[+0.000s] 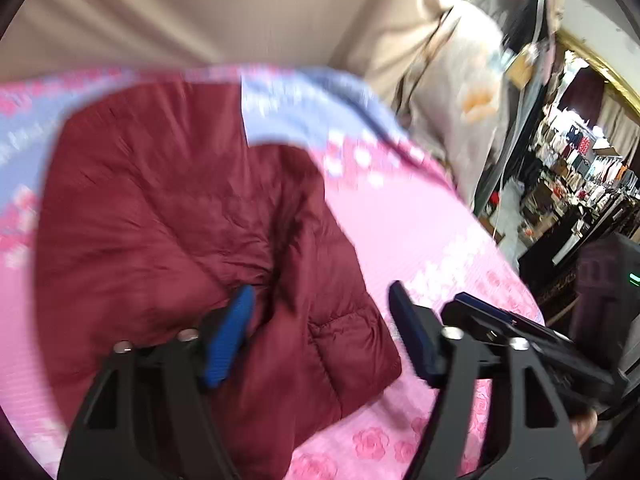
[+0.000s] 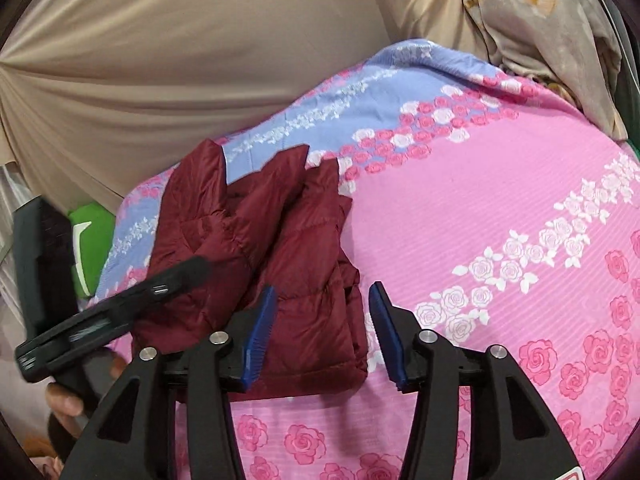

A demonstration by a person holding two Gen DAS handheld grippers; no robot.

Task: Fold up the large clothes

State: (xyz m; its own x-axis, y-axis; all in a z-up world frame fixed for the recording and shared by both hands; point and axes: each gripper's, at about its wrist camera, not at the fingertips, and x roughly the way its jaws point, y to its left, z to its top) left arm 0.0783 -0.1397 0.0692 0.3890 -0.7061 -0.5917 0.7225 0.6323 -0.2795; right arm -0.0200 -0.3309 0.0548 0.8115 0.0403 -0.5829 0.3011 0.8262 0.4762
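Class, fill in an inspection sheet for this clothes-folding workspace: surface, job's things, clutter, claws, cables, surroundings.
Surface: bed with pink and blue rose-print sheet.
Job's things: maroon puffer jacket lying bunched and partly folded on the sheet.
Clutter: green item off the sheet's left edge.
Claws: left claw open above the jacket; right claw open over the jacket's corner; neither holds anything.
Cables: nothing seen.
Surroundings: beige curtain behind the bed, floral fabric beside it, crowded shelves to the right.
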